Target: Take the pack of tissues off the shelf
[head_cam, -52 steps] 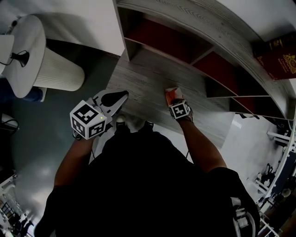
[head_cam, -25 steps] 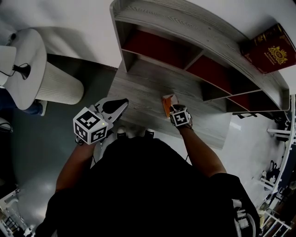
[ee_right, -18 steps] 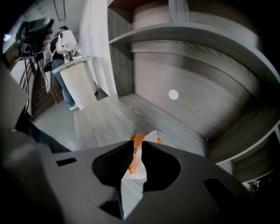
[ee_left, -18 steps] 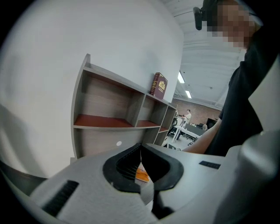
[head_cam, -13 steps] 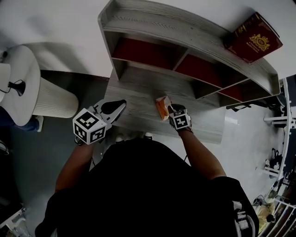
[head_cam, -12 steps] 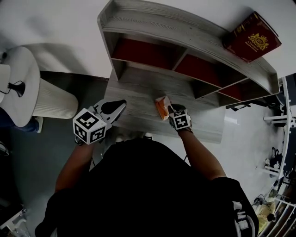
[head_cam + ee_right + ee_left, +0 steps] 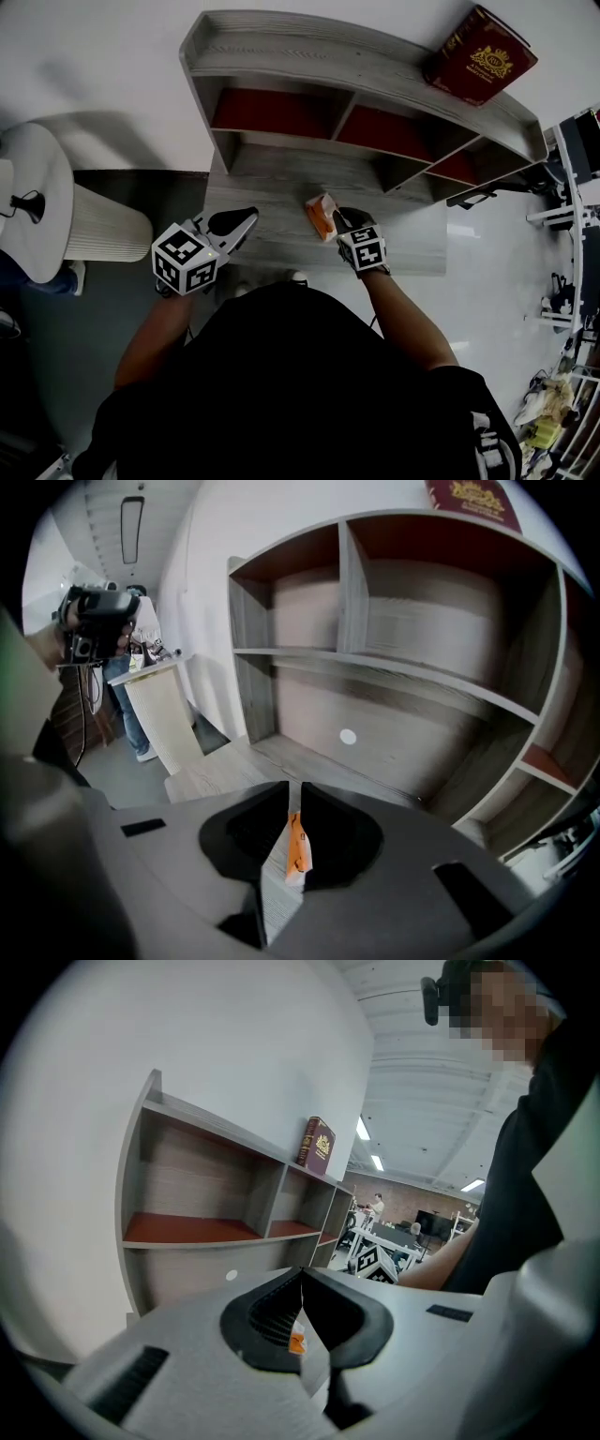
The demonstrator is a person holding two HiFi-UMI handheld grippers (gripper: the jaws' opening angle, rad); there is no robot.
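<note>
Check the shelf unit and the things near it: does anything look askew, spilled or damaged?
Nothing stands out. The red book stands upright on top of the shelf unit. The pack of tissues looks whole, pinched between the fingers of the right gripper, which have just been closing on it.

The pack of tissues (image 7: 322,216) is a small, flat packet, orange and white. It is pinched between the fingers of the right gripper (image 7: 337,221), which have just been closing further on it. In the right gripper view it stands edge-on and upright. It is held over the wide lower board of the grey wood-grain shelf (image 7: 375,56), in front of the shelf's red-floored compartments.
</note>
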